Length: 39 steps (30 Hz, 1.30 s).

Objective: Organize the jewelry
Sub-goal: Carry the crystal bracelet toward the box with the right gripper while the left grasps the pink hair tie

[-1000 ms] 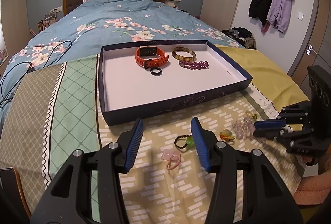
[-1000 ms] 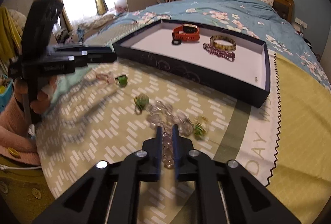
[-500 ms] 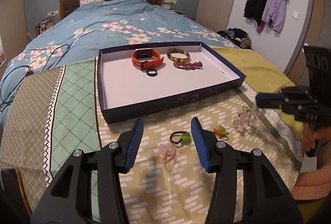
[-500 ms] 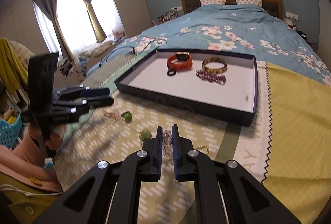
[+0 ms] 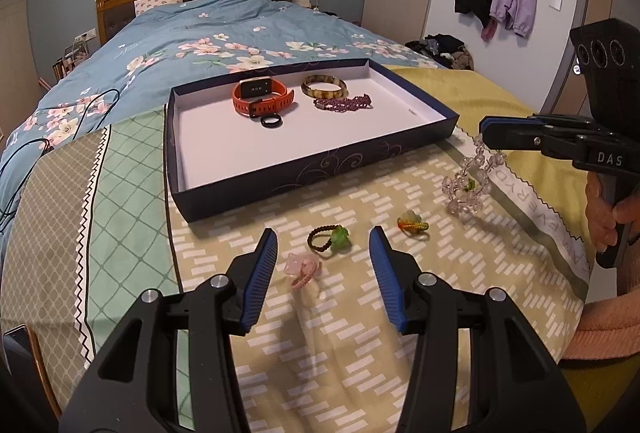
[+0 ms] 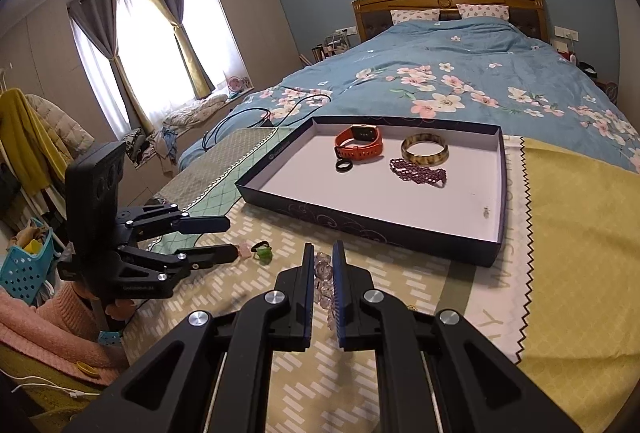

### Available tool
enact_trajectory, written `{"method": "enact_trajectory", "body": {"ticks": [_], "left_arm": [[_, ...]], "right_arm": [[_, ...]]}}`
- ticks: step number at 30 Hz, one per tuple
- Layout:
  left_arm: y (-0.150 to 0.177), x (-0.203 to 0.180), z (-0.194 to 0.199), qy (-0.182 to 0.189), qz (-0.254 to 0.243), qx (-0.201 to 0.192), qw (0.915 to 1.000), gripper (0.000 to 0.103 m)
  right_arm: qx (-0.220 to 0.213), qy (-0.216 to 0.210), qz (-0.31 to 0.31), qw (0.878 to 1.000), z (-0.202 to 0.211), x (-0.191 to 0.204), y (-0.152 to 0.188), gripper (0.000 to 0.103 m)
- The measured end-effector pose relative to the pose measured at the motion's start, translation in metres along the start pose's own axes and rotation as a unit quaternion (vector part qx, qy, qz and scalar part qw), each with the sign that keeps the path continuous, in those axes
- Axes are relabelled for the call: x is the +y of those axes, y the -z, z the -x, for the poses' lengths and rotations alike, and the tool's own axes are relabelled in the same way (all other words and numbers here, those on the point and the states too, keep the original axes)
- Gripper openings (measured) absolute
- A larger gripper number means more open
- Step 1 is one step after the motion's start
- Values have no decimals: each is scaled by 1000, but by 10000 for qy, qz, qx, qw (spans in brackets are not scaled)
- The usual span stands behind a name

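A dark blue tray [image 5: 320,169] with a white floor lies on the patterned cloth. Inside it are an orange watch [image 5: 262,97], a tortoiseshell bangle [image 5: 323,85], a purple bead bracelet [image 5: 344,103] and a black ring [image 5: 271,121]. My right gripper [image 5: 486,131] is shut on a clear bead bracelet [image 5: 466,189], which dangles above the cloth just right of the tray's near corner. In the right wrist view the clear beads [image 6: 323,273] show between its fingers [image 6: 321,253]. My left gripper [image 5: 323,233] stands open and empty over a green flower ring [image 5: 330,239] and a pink ring [image 5: 300,269].
An orange-and-green ring [image 5: 412,225] lies on the cloth between the two grippers. Black cables [image 5: 52,137] trail over the blue floral duvet at far left. A phone [image 5: 16,349] sits at the cloth's near left edge. A hand [image 5: 604,209] and pink sleeve hold the right gripper.
The right gripper has risen with the clear bead bracelet, which left the cloth and now hangs from its tips. The left gripper has kept still and open.
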State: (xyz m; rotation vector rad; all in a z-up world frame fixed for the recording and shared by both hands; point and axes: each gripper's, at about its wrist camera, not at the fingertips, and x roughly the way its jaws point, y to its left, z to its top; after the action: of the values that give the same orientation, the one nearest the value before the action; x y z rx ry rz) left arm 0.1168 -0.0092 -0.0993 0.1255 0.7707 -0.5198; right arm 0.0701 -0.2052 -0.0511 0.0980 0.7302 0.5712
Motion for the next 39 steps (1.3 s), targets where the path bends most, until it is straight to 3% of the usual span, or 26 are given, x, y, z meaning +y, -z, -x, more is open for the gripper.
{"method": "enact_trajectory", "body": {"ticks": [9, 15, 20, 39], "left_arm": [[4, 9, -10, -64, 135, 282, 9995, 38], [4, 15, -15, -90, 262, 386, 9989, 15], [5, 19, -13, -46, 401, 346, 9986, 6], [-21, 16, 11, -8, 381, -126, 9992, 3]], "right_arm": [[43, -54, -77, 9999, -5, -1, 4, 7], [8, -62, -116, 9999, -4, -1, 3, 7], [-37, -56, -154, 9999, -3, -3, 1, 7], [-357, -17, -178, 9992, 4, -9, -21, 7]]}}
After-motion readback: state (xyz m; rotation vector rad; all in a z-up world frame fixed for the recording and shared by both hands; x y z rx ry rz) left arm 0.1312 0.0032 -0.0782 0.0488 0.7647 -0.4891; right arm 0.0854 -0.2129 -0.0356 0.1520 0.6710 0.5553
